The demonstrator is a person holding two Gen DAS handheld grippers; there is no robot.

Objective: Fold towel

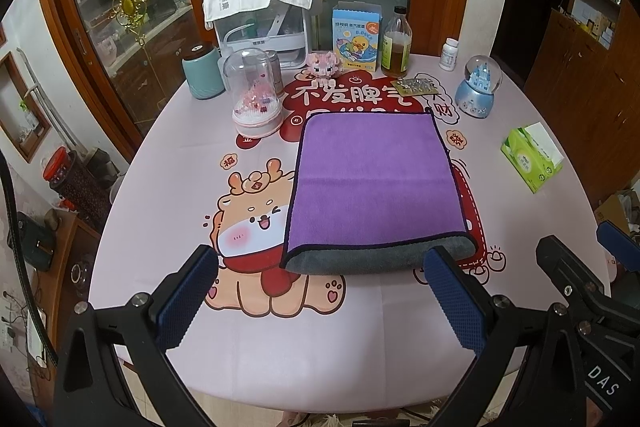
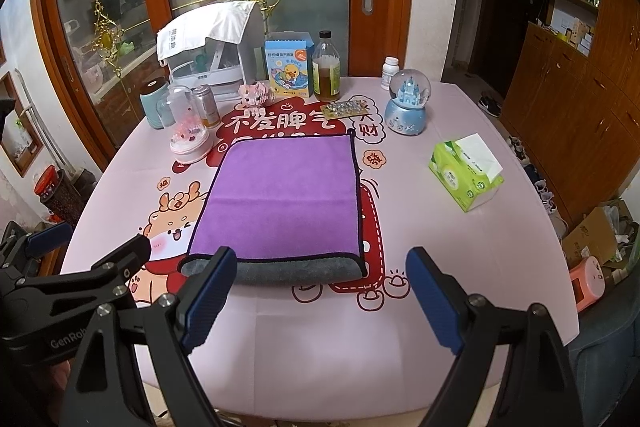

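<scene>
A purple towel (image 1: 372, 183) with a dark hem lies folded flat on the pink printed tablecloth (image 1: 168, 179); its grey underside shows along the rolled near edge. It also shows in the right wrist view (image 2: 280, 199). My left gripper (image 1: 320, 301) is open and empty, hovering just short of the towel's near edge. My right gripper (image 2: 320, 301) is open and empty, also just short of the near edge, towards the towel's right corner. The right gripper shows at the right edge of the left wrist view (image 1: 580, 267), the left gripper at the left of the right wrist view (image 2: 92, 251).
Along the table's far side stand a teal canister (image 1: 202, 71), a glass dome ornament (image 1: 256, 95), a white appliance (image 1: 264, 23), a duck box (image 1: 356, 41), an oil bottle (image 1: 396, 45), a pill bottle (image 1: 449, 54) and a snow globe (image 1: 478, 87). A green tissue pack (image 1: 530, 157) lies right.
</scene>
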